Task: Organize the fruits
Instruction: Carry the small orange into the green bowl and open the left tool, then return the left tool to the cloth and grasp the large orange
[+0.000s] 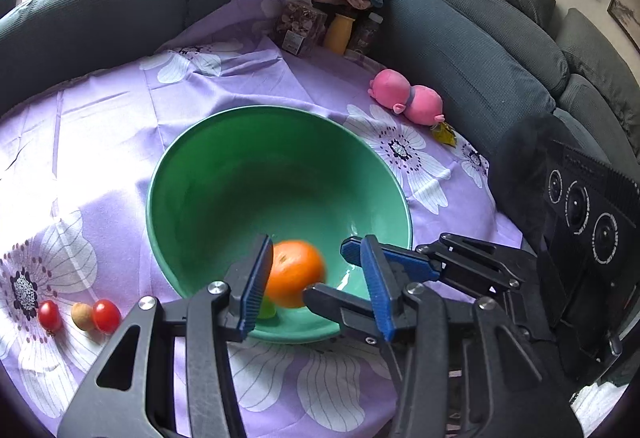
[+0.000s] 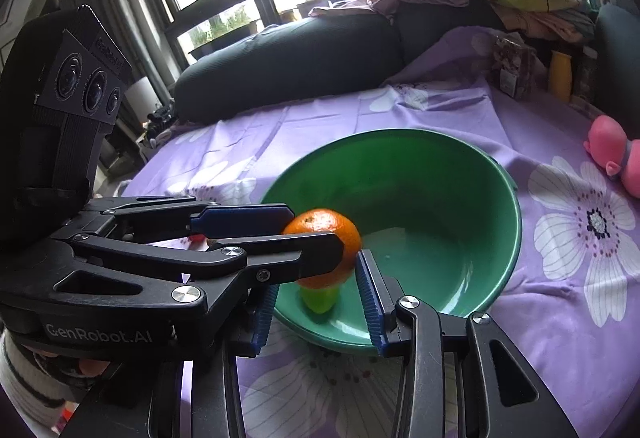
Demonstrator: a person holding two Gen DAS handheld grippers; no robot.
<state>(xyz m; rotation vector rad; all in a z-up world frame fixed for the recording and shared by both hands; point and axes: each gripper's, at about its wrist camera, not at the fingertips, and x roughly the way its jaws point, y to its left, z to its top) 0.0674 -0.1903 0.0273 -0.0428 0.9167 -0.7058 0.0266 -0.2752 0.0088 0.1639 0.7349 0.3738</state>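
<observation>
A green bowl (image 1: 224, 174) sits on the purple flowered cloth; it also shows in the right wrist view (image 2: 440, 174). An orange (image 1: 294, 272) is over the bowl's near rim, blurred, between the open pads of my left gripper (image 1: 316, 290); whether a pad touches it I cannot tell. The right wrist view shows the orange (image 2: 320, 224) at my left gripper's (image 2: 316, 226) fingertips. A small green fruit (image 2: 320, 298) lies in the bowl below it. My right gripper (image 2: 316, 302) is open and empty at the bowl's near rim. Two cherry tomatoes (image 1: 106, 315) and a small brown fruit (image 1: 82, 316) lie left of the bowl.
A pink plush toy (image 1: 406, 98) lies right of the bowl. A jar, a yellow bottle (image 1: 339, 32) and a dark bottle stand at the table's far edge. Dark sofas with piled clothes surround the table.
</observation>
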